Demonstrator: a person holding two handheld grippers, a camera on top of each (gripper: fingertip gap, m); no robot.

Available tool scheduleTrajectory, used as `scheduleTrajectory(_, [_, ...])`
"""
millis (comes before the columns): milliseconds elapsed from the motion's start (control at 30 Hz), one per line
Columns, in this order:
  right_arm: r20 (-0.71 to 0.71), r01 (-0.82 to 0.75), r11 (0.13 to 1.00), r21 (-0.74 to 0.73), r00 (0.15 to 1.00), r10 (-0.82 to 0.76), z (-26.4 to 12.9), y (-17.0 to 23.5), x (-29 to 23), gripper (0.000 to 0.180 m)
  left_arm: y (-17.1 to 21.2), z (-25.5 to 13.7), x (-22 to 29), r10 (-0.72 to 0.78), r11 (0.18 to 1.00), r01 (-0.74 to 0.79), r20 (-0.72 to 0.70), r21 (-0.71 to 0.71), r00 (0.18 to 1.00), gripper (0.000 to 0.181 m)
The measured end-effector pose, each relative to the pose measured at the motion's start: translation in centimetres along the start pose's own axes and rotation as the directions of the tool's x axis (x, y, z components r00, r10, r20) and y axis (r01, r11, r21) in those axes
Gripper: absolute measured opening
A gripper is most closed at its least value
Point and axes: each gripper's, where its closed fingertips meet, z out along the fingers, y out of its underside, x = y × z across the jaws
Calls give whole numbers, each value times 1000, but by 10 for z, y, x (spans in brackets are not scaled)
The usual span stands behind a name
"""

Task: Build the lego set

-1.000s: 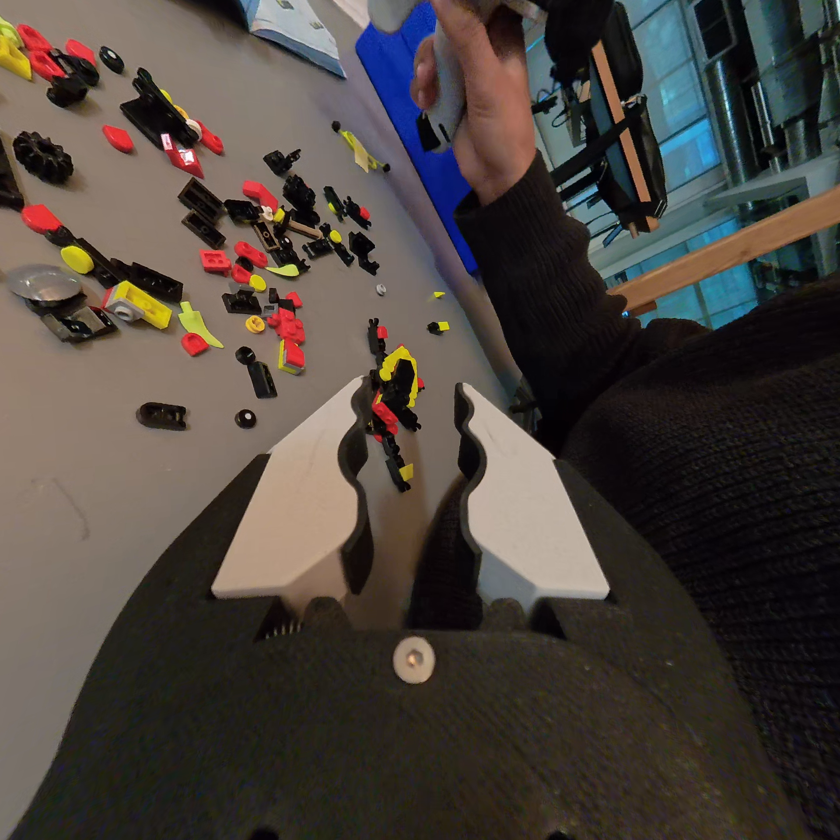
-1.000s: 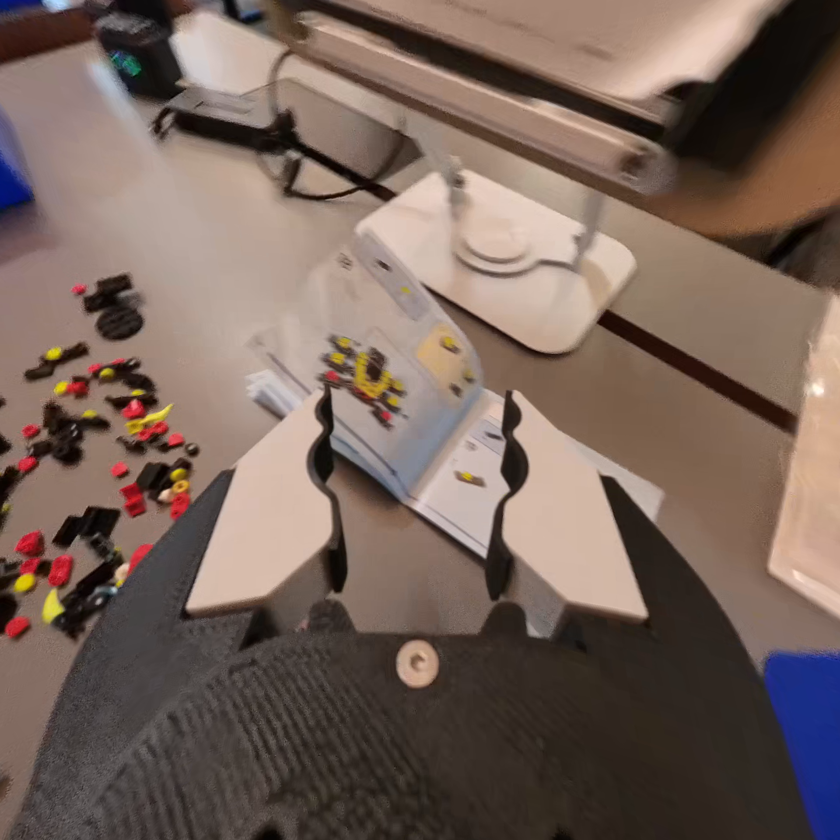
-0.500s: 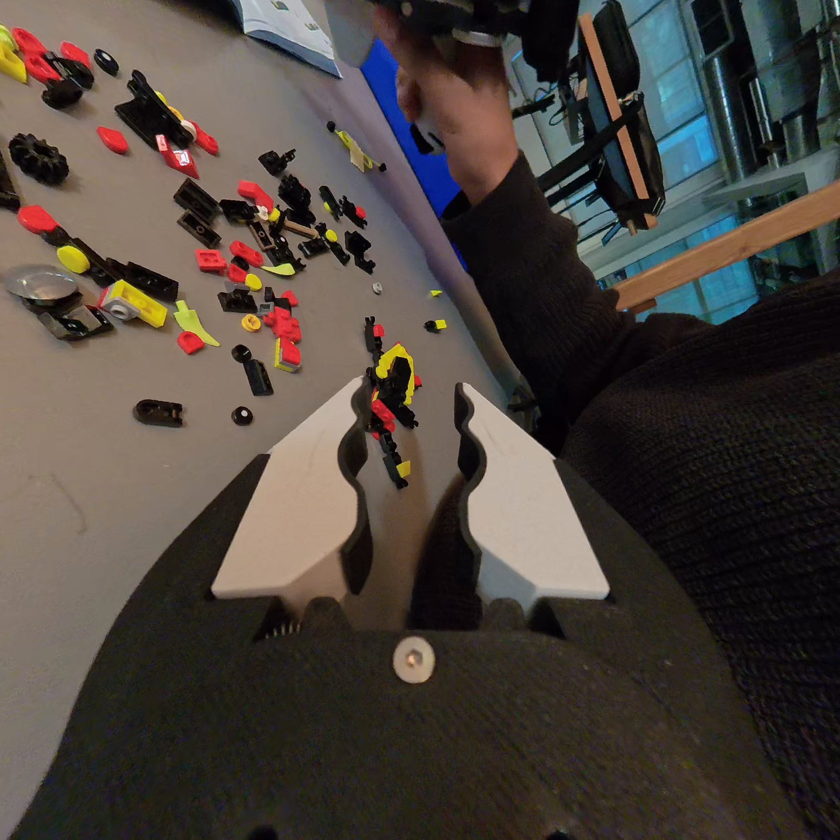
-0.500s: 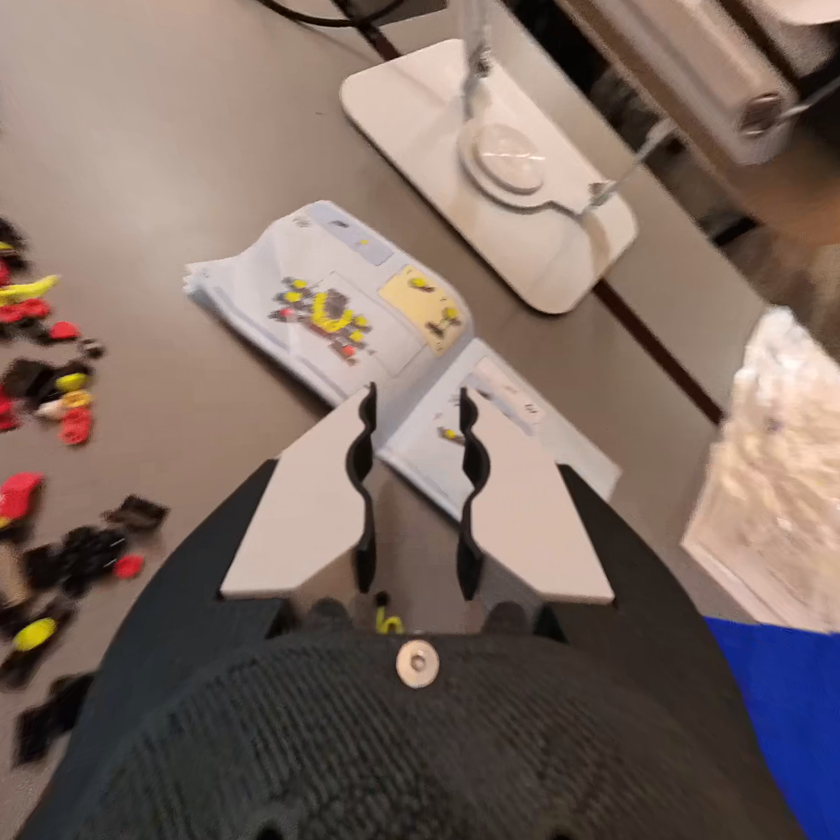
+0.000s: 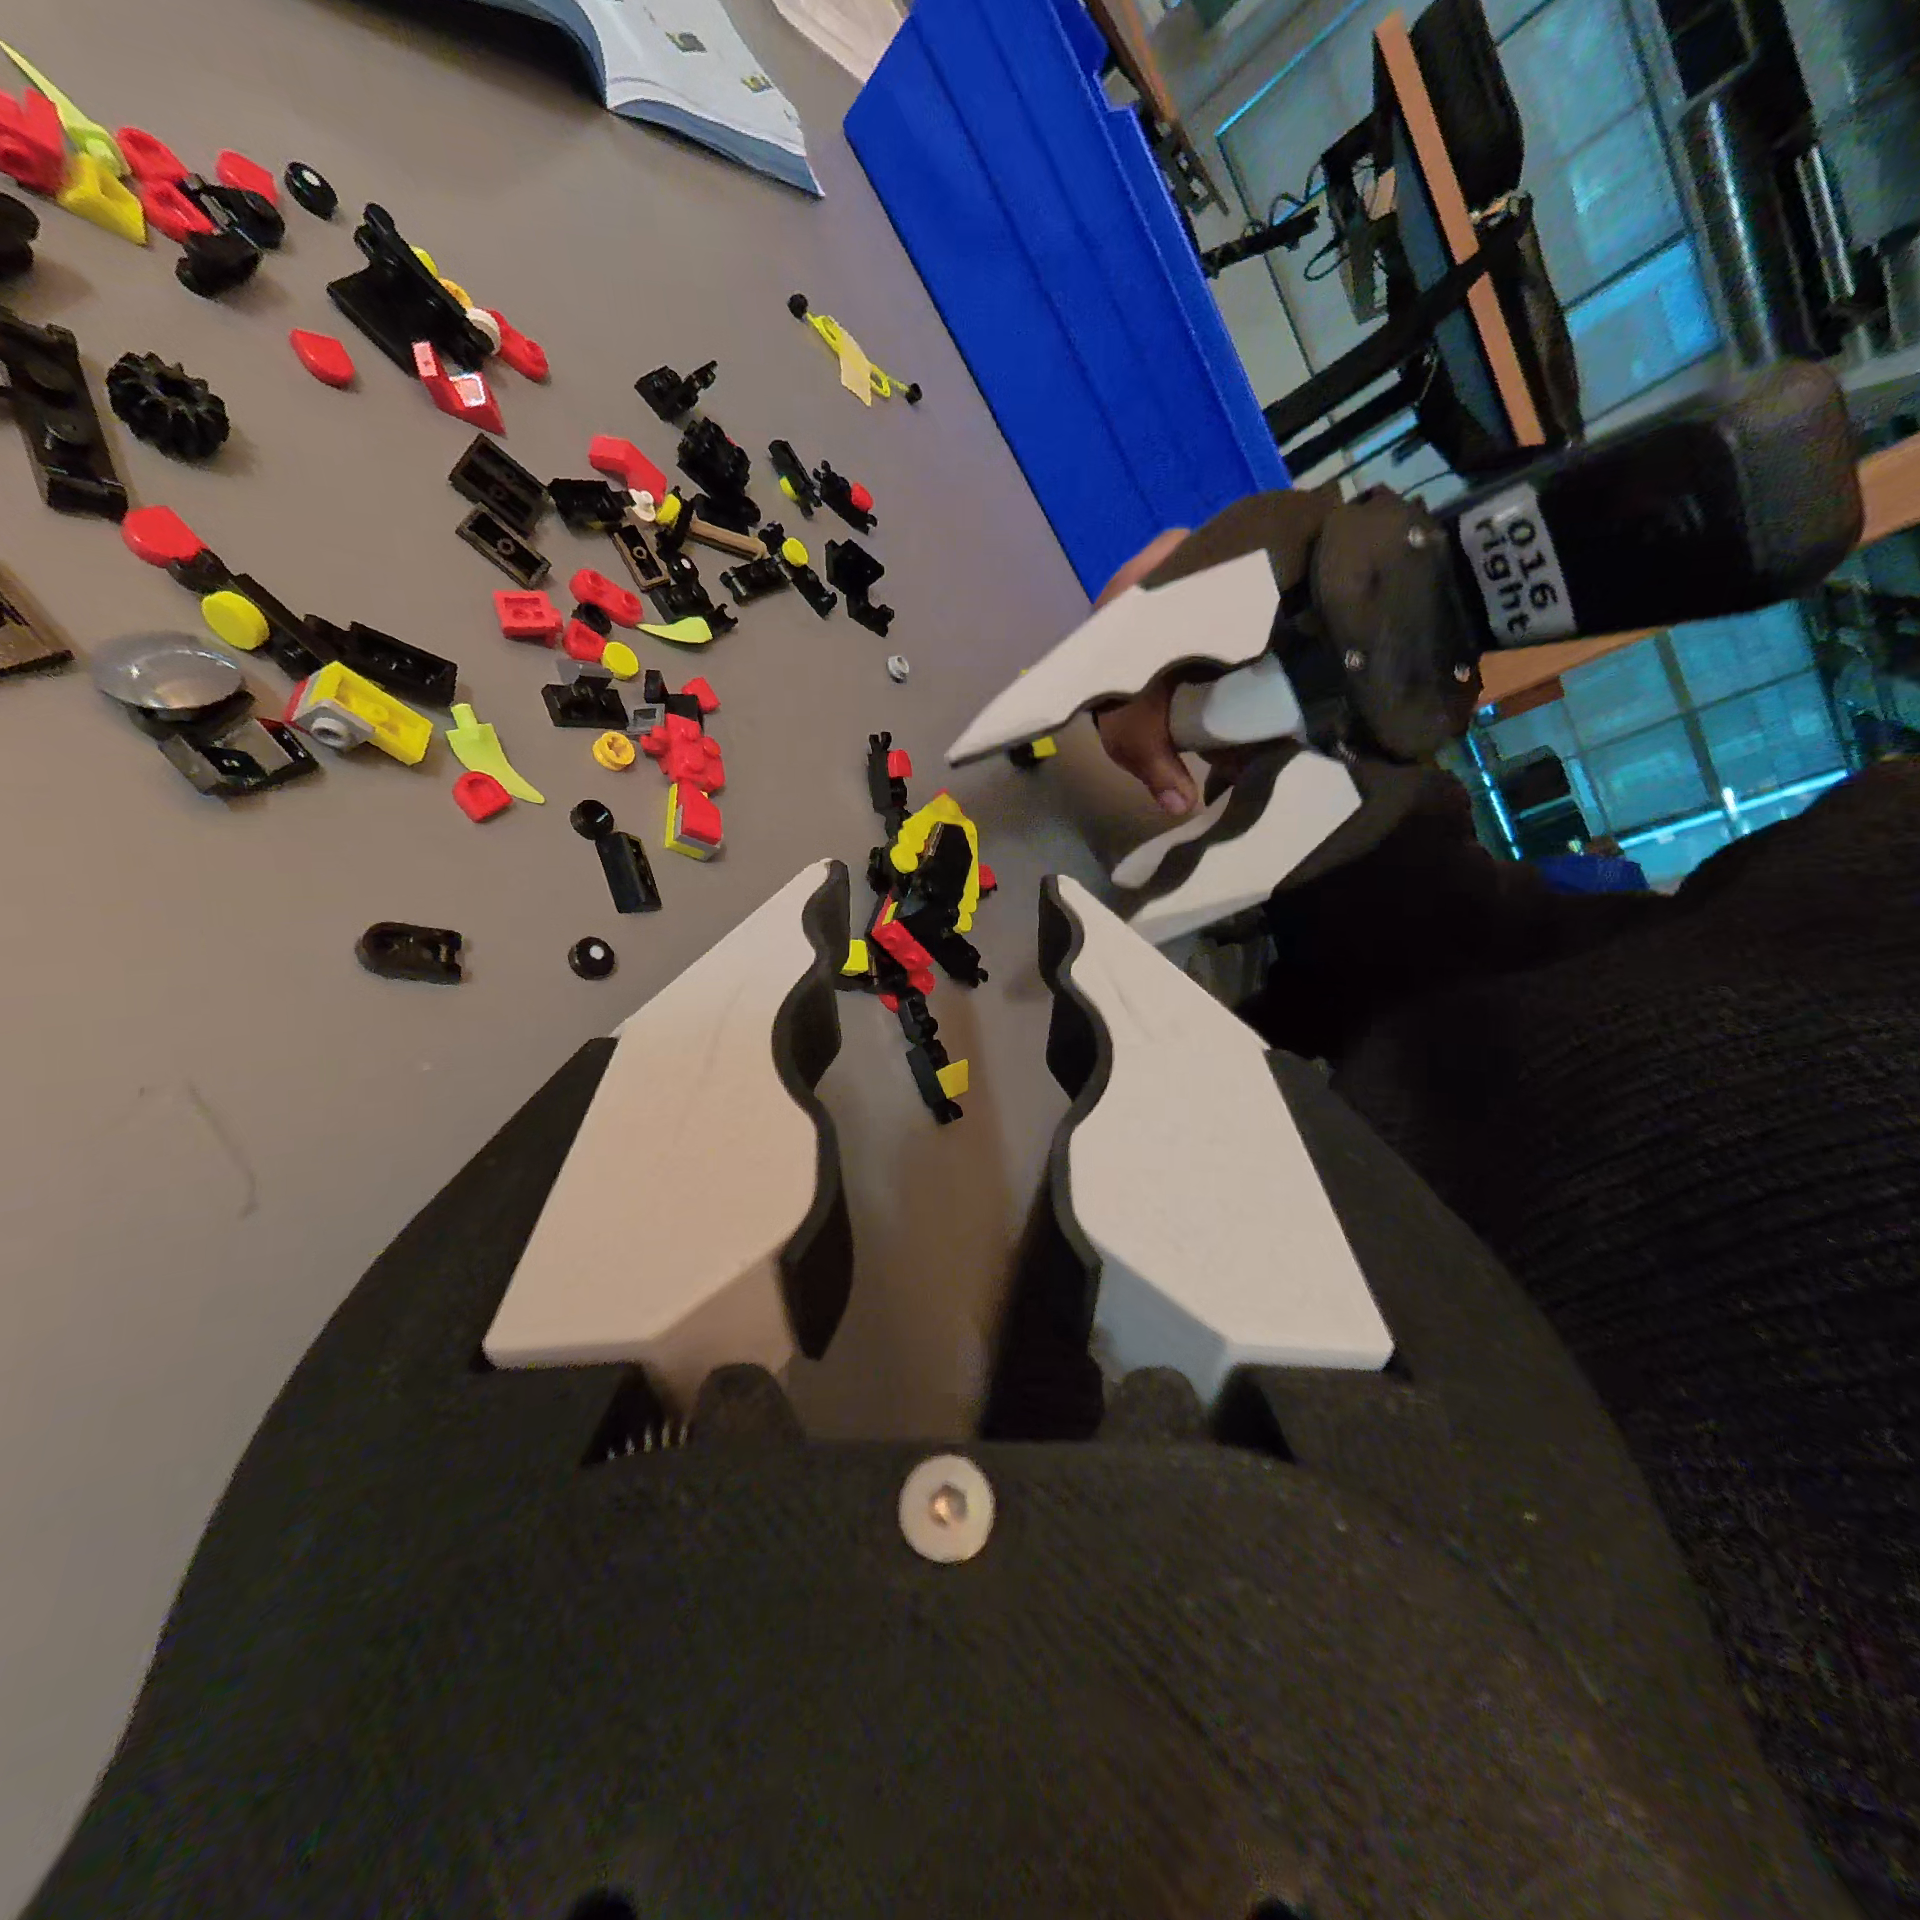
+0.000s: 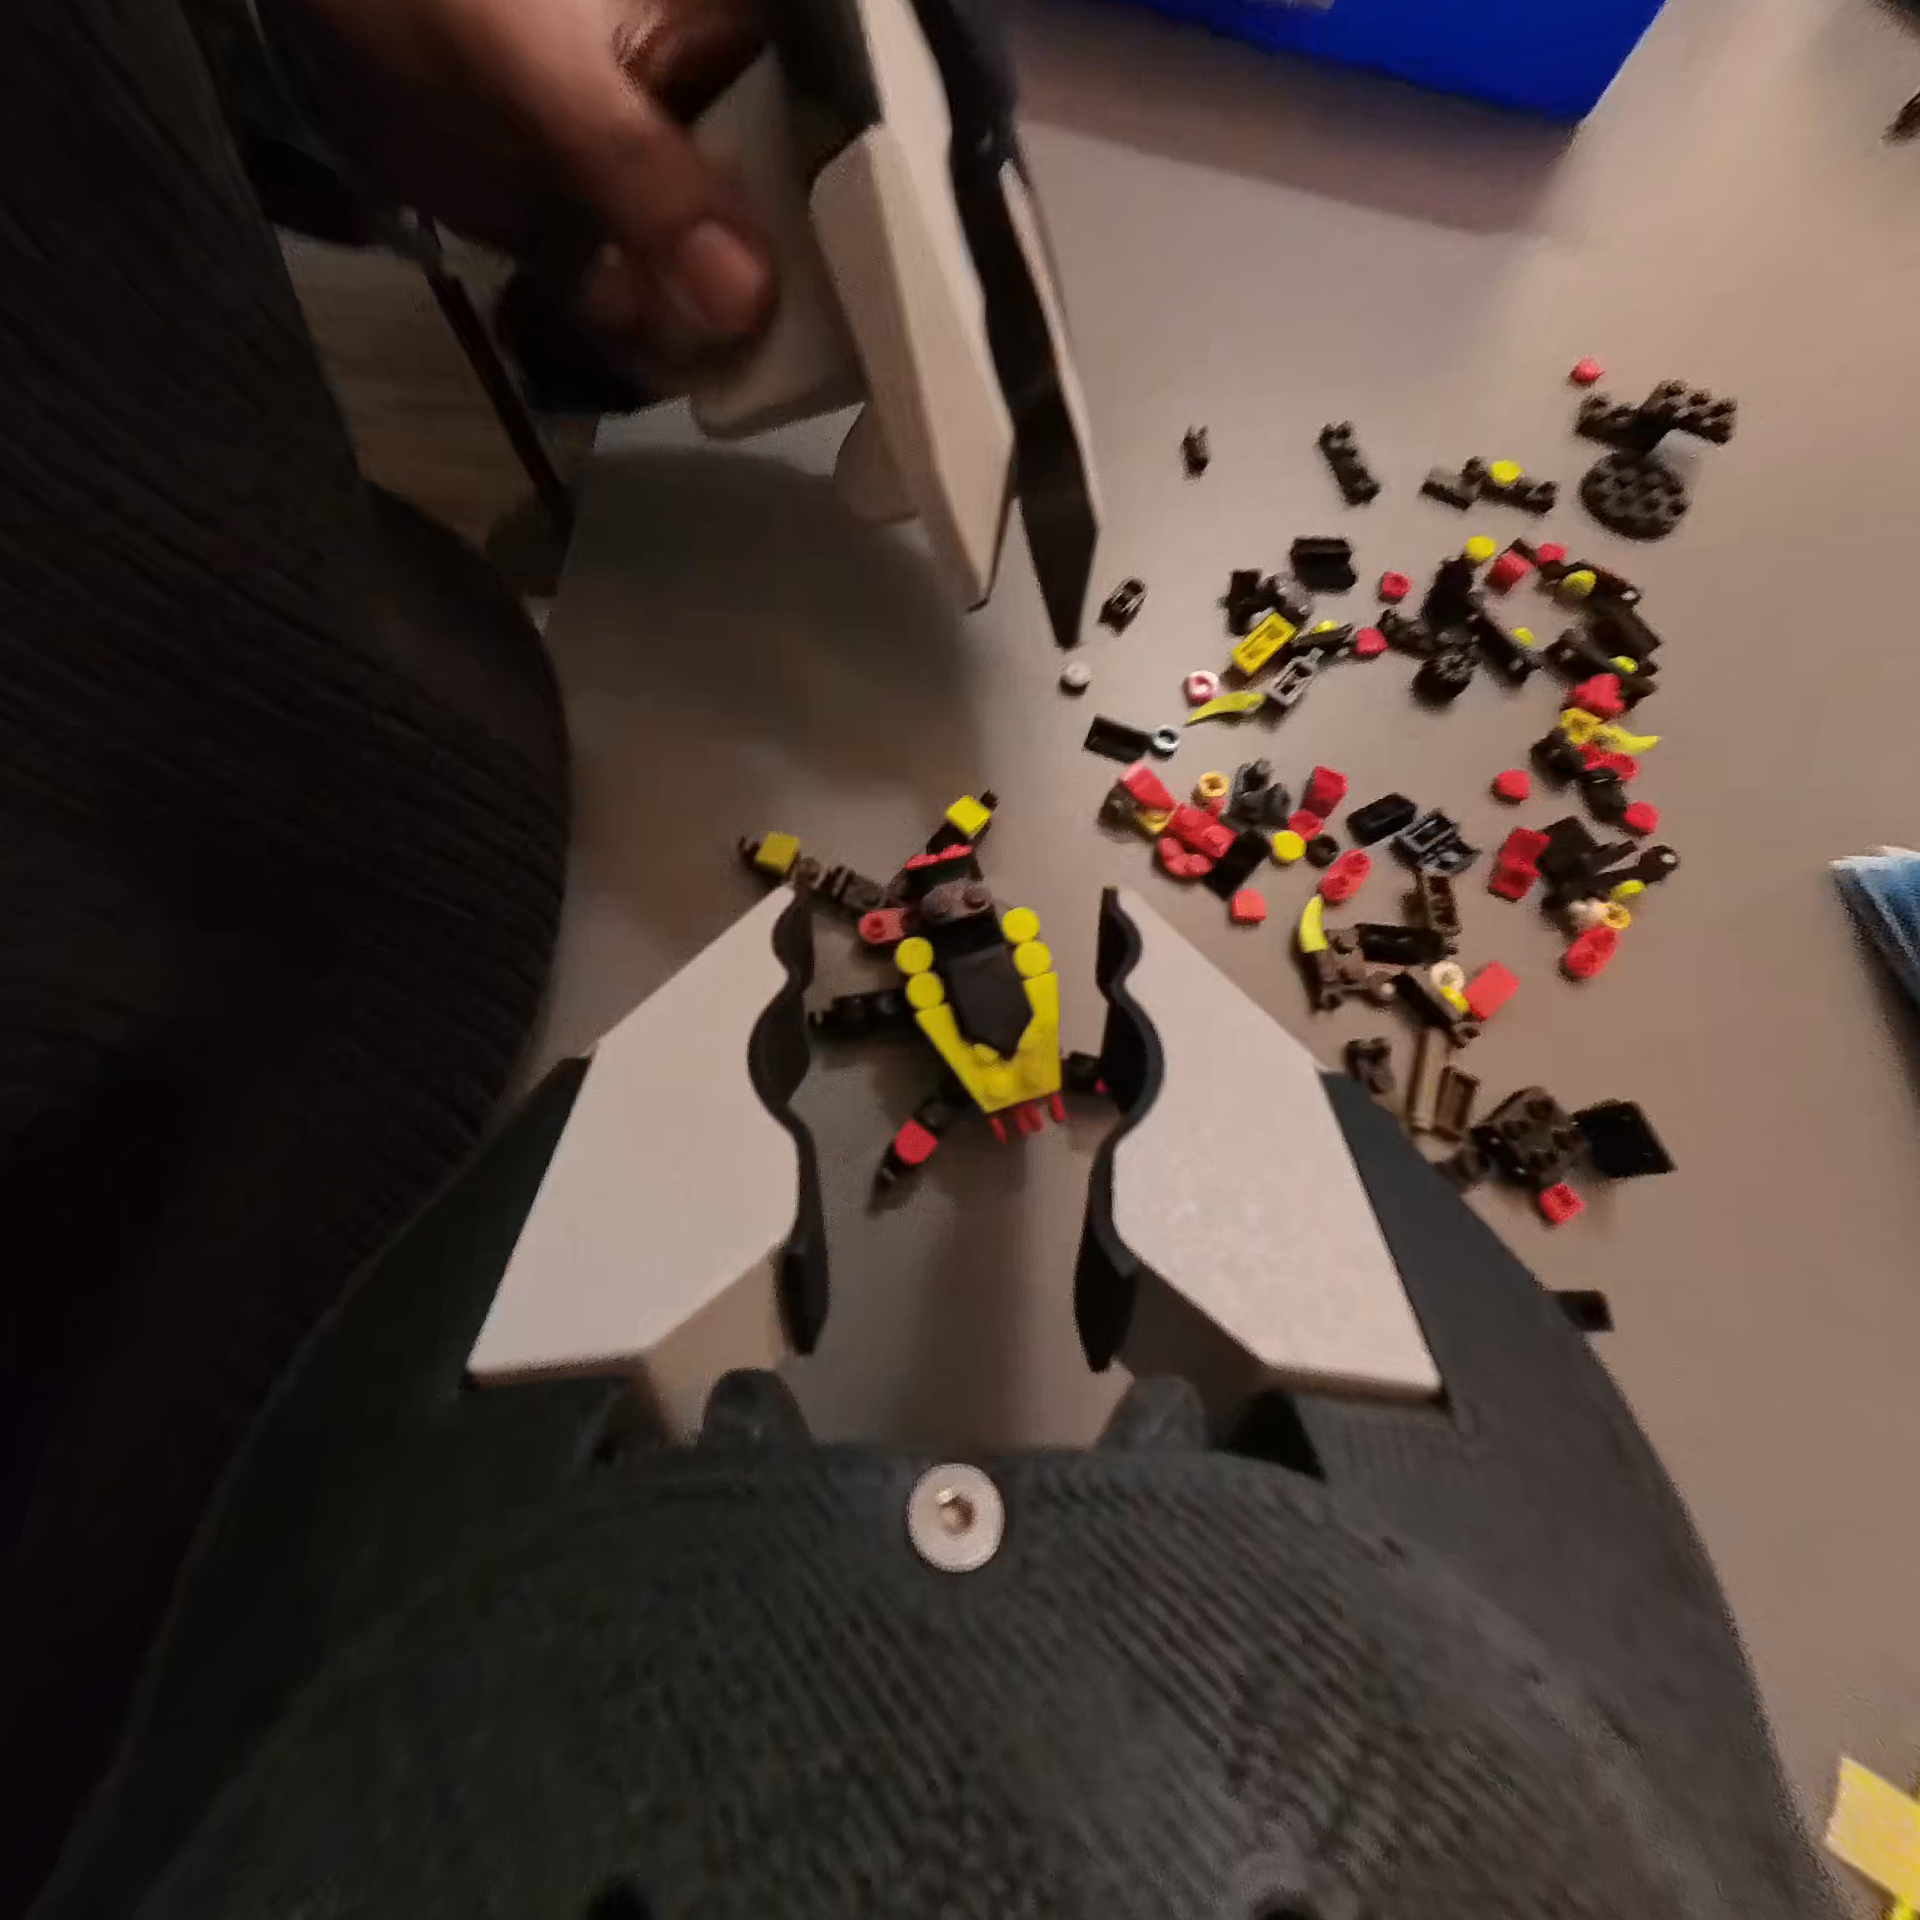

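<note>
instruction booklet (image 5: 707, 73) cut off at top edge, loose bricks (image 6: 1455, 790) blurred, right wrist view smeared

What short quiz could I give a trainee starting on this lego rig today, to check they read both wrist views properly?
1. True or false: the right gripper is shut on the half-built model.
2. What colours is the model?
3. The loose pieces lie: A) on the grey table B) in the blue bin C) on the instruction booklet

Key: 1 false, both grippers open, the left gripper too; 2 black, yellow, red; 3 A.
</note>
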Motion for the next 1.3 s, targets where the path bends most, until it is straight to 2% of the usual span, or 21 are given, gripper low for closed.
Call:
scheduleTrajectory(167, [42,28,996,-89,999,-24,13,18,-4,57,4,5,3,27,999,-27,6,-27,1000,35])
scheduleTrajectory(300, [92,-46,995,-88,994,54,15,23,-2,34,7,7,7,22,999,-22,-13,-37,1000,35])
scheduleTrajectory(367, [115,-106,991,-82,987,115,12,24,-2,33,8,6,8,29,999,-30,-9,-37,1000,35])
scheduleTrajectory(467, [107,-181,983,-34,977,183,4,19,6,32,8,5,8,35,999,-35,-7,-33,999,35])
scheduleTrajectory(567, [106,-287,954,89,955,278,-13,4,20,32,8,5,9,41,999,-41,-9,-31,999,35])
scheduleTrajectory(667, [187,-421,869,260,905,382,-38,-19,33,32,7,4,11,55,998,-56,-10,-25,998,35])
scheduleTrajectory(800, [410,-581,673,458,810,420,-77,-50,42,32,8,5,12,62,998,-62,-16,-27,998,35])
scheduleTrajectory(900, [529,-657,540,526,750,397,-102,-63,48,32,8,5,13,65,997,-65,-15,-30,998,35])
scheduleTrajectory(1000, [605,-706,445,551,705,371,-117,-70,51,31,8,5,13,68,997,-69,-14,-29,998,35])
scheduleTrajectory(1167, [671,-749,367,552,660,338,-128,-77,52,31,8,5,14,73,997,-74,-21,-30,997,35])
scheduleTrajectory(1300, [658,-742,391,544,667,351,-123,-76,50,31,8,5,15,76,997,-77,-20,-29,997,35])
